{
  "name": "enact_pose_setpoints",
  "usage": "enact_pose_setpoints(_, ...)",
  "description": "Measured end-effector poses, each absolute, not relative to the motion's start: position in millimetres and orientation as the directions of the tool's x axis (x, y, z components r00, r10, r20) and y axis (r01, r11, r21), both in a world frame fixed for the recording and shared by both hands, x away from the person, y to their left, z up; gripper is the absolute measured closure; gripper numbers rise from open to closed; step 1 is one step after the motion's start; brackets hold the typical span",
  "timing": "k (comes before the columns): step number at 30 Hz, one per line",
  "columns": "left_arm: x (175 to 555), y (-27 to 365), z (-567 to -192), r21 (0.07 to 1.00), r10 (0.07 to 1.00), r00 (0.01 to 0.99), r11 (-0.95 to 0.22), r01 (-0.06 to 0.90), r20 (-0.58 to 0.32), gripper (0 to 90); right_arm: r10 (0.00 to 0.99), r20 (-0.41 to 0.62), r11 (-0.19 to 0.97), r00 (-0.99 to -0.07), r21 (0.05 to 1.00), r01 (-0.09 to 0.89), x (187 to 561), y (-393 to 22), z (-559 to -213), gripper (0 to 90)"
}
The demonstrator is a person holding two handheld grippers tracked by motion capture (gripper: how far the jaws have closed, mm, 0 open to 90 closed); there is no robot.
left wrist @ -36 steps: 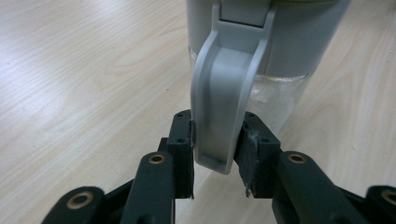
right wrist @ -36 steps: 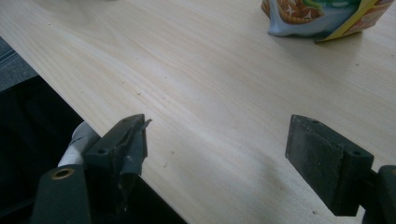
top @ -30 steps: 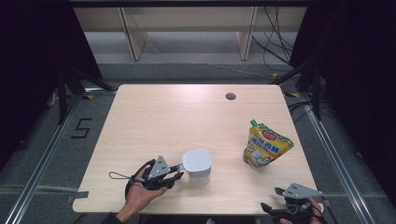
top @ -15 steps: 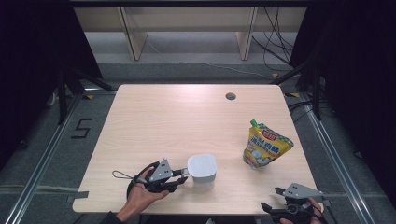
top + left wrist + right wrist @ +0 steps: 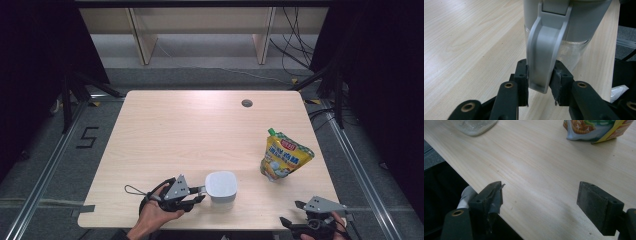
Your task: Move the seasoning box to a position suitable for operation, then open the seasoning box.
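Contact was seen between the left gripper (image 5: 539,85) and the grey handle (image 5: 546,50) of a white-lidded container (image 5: 221,185): in the left gripper view both black pads were pressed against the lower end of the handle, one on each side, so the handle was clamped. The container's body was clear below the lid, and it stood upright on the desk (image 5: 200,130) near the front edge, left of the middle. In the high view the left gripper (image 5: 200,192) was held level at the container's left side, with the person's hand (image 5: 152,212) behind it.

A yellow pouch (image 5: 284,160) with a green cap was stood on the right part of the desk, well apart from the container. The right gripper (image 5: 540,202) was held over the front edge of the desk at the right, its jaws spread wide with nothing but bare desk between them. The pouch's base (image 5: 596,130) was seen beyond those jaws.
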State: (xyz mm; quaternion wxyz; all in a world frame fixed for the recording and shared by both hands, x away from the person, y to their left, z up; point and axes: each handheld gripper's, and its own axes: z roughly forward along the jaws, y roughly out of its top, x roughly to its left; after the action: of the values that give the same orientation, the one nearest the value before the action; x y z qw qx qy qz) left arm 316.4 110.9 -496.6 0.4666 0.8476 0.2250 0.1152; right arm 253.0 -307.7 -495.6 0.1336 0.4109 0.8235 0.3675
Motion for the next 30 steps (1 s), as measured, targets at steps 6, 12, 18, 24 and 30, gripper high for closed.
enact_pose_setpoints(6,315.7,113.7,-494.8,0.842,0.49,0.869,-0.438,0.316,-0.072,58.1,0.772,0.074,0.399,-0.631,0.716,0.572,254.1,-305.8,-495.7,21.7)
enact_pose_setpoints(12,313.3,122.4,-485.4,0.839,0.499,0.86,-0.42,0.348,-0.106,35.7,0.767,0.051,0.417,-0.64,0.718,0.557,255.4,-305.9,-495.1,21.7)
enact_pose_setpoints(18,308.2,126.0,-472.3,0.843,0.497,0.86,-0.407,0.351,-0.117,33.1,0.771,0.06,0.411,-0.634,0.714,0.567,256.3,-307.2,-496.0,21.6)
enact_pose_setpoints(24,302.4,131.0,-459.4,0.852,0.507,0.857,-0.404,0.333,-0.095,36.9,0.77,0.075,0.398,-0.634,0.72,0.569,255.9,-306.6,-496.0,19.1)
enact_pose_setpoints(30,297.5,133.1,-442.0,0.878,0.512,0.859,-0.4,0.263,-0.024,65.1,0.777,0.111,0.352,-0.619,0.739,0.574,254.7,-304.4,-495.7,17.0)
